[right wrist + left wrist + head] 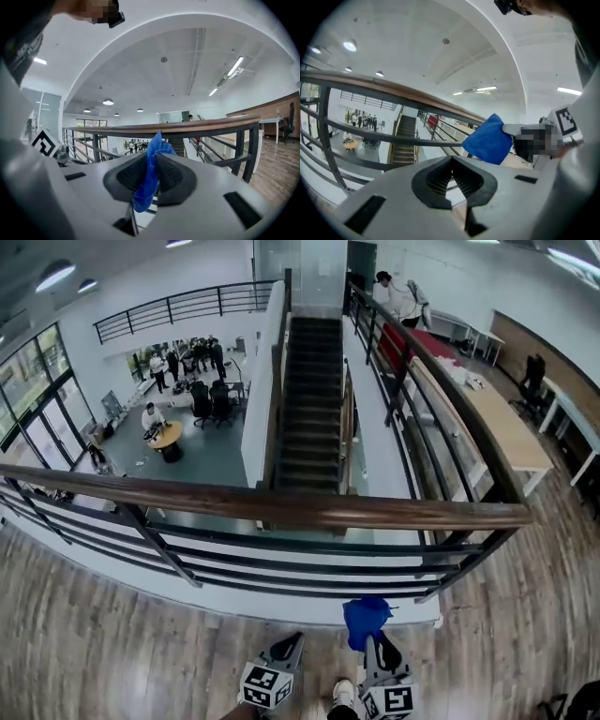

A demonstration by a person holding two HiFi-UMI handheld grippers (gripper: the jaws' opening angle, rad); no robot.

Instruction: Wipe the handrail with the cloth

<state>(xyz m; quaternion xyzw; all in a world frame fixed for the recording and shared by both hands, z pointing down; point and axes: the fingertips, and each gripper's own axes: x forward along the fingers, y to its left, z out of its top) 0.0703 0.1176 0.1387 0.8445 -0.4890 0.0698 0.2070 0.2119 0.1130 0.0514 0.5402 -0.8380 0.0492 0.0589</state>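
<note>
Here, the wooden handrail (281,505) runs left to right across my front, its long axis square to the way I face. At its right end it meets a corner (522,516) and turns away from me alongside the stairs (314,399). Dark bars (281,563) fill the space under it, and beyond them is a drop to a lower hall. On my side is plank floor (112,634), which I judge gives room to move along the whole span.

My right claw (379,641) is clamped on the blue cloth (366,617), which sticks out forward from between the pads in a loose bunch. The cloth is on the near side of the rail, lower than it and apart from it, opposite the right-hand part of the span. The rail thus lies ahead of and above this claw, which is the one placed to reach it.

My left claw (294,641) is just beside it, pads together with nothing between them.

As I judge it, the coming move is a lift and a reach forward onto the rail's top, then a stroke along the axis. Leftward offers the longer run; the corner limits the rightward one.
</note>
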